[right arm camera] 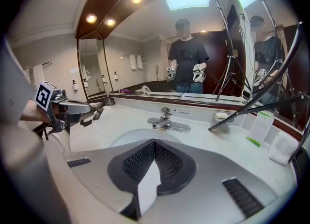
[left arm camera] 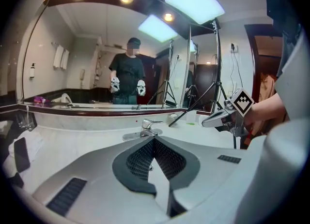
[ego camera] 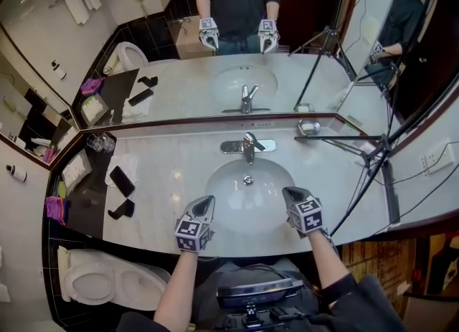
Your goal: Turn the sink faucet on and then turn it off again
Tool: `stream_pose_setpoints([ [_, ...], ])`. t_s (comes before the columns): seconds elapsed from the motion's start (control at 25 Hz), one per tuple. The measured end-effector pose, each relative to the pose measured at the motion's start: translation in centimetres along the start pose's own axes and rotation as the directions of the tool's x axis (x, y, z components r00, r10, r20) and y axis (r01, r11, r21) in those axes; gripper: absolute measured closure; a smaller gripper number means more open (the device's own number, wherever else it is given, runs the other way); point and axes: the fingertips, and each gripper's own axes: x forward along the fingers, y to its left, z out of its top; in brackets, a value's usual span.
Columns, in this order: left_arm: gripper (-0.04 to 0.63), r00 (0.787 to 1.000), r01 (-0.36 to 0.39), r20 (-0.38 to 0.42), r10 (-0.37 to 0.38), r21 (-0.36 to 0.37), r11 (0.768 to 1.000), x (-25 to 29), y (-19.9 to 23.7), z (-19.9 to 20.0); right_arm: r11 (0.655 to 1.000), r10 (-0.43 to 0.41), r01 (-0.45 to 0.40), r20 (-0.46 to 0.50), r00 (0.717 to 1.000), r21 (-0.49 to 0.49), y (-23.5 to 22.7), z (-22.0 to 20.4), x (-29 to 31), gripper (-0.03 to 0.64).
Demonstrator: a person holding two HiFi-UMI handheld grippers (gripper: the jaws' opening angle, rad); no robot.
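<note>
Left gripper [ego camera: 206, 202]: jaws clenched together, nothing between them. It was held above the near left rim of the basin [ego camera: 228, 180].

Right gripper [ego camera: 290, 194]: jaws also pressed together, empty. It was above the basin's near right rim.

Both pointed toward the faucet [ego camera: 249, 147] and were well apart from it.

Faucet: stood on the counter [ego camera: 168, 169] behind the basin, just before the mirror [ego camera: 301, 87].

Two black items [ego camera: 122, 180] lay at the counter's left end. A tripod [ego camera: 373, 158] stood on the right.
</note>
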Motion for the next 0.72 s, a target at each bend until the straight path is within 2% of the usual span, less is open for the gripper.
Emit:
stream_pose_setpoints([
  [0.28,0.601,0.999,-0.033,0.003,0.033,-0.014,0.999,-0.4,-0.3,-0.5,1.000,0.007,-0.007,-0.014,1.000,0.007,0.0,-1.9,-0.2,0.598],
  [0.72,0.601,1.000,-0.014,-0.026,0.014,-0.002,1.000,0.3,-1.7,-0.8,0.999,0.000,-0.001,-0.027,1.000,-0.044,0.1,-1.8,-0.1,0.598],
])
